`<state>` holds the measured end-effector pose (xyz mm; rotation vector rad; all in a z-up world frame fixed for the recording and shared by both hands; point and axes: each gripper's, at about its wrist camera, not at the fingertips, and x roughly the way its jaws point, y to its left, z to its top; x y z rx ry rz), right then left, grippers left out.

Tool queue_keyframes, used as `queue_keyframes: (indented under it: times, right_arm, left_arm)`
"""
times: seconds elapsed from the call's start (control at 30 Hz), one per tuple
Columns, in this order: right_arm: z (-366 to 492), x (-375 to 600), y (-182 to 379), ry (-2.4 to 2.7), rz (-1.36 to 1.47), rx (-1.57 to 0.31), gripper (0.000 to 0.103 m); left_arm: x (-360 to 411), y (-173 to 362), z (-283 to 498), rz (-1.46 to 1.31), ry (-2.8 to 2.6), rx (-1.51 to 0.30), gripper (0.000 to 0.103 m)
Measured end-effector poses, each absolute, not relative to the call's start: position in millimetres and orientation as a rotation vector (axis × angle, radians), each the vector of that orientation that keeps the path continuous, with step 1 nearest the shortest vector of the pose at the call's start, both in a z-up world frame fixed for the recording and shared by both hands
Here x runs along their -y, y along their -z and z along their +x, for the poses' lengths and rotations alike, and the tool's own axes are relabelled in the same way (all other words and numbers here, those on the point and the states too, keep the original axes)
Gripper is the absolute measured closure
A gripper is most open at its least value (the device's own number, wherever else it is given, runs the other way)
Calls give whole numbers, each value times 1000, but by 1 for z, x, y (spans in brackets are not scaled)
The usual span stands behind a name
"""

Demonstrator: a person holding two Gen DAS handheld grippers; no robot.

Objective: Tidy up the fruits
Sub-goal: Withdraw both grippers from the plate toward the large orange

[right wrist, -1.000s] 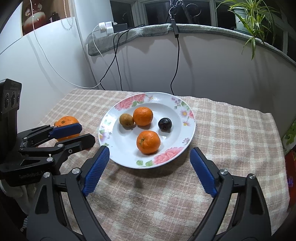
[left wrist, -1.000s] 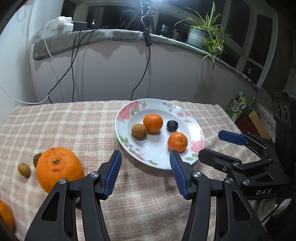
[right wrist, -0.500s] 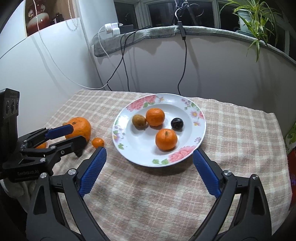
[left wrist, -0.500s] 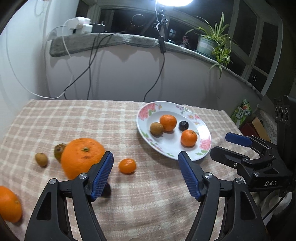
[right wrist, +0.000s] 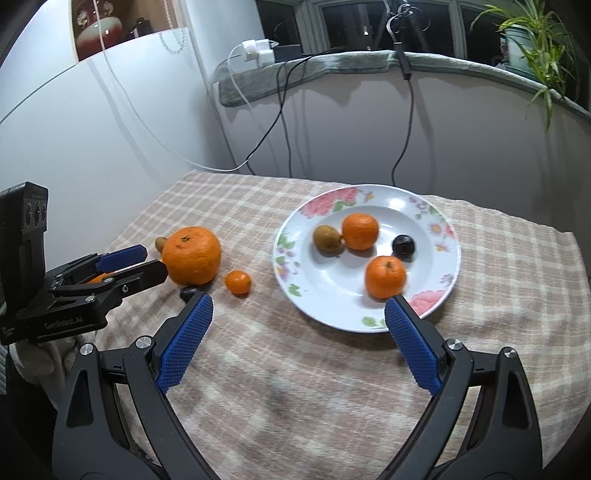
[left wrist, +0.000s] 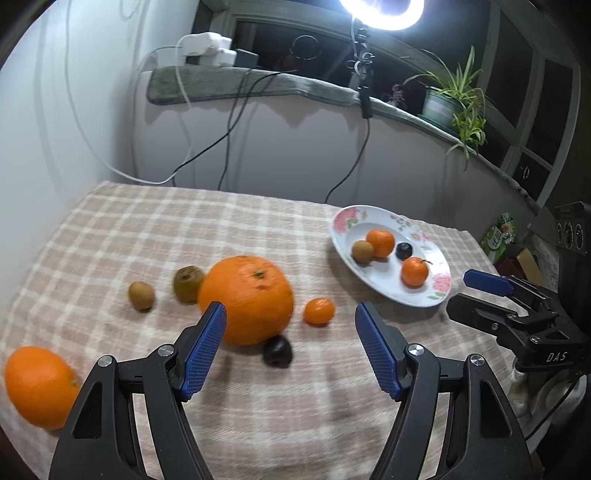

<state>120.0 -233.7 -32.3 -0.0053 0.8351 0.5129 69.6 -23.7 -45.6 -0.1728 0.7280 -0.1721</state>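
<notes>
1. Your left gripper [left wrist: 291, 314] hung over the checked cloth [left wrist: 184, 229] on the bench with its jaws wide and holding nothing; they had just been opening, with no fruit between them.
2. Your right gripper [right wrist: 299, 310] pointed at the floral plate [right wrist: 439, 295], its jaws wide too, after a slight further opening, and empty.
3. The plate held two tangerines [right wrist: 360, 231], a brown kiwi-like fruit [right wrist: 327, 238] touching one of them, and a dark plum [right wrist: 403, 246].
4. Off the plate, the large orange [left wrist: 245, 299] sat just past your left jaw tips, with a second dark plum [left wrist: 277, 351] at its base and a small tangerine [left wrist: 318, 311] just beside it on the plate side.
5. Beyond the large orange lay two small brownish fruits [left wrist: 140, 294], one touching it, and another orange [left wrist: 38, 386] sat near the cloth's left edge.
6. A second before, the left view had the plate dead ahead and the large orange off to the left; by this moment the orange was central and the plate had slid right.
7. The small tangerine and the loose plum were not in that earlier left view.
8. Only the left view showed the edge orange and the ring light [left wrist: 380, 14]; in the right view the loose plum was half hidden behind your jaw.
</notes>
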Motion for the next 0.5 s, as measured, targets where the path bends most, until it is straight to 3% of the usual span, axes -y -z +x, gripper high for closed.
queue_keyframes:
  times: [0.5]
  right_arm:
    - [134,181,37,-665,-33,-886,7]
  left_arm:
    - [-7,70,67,-260,143,-778,31]
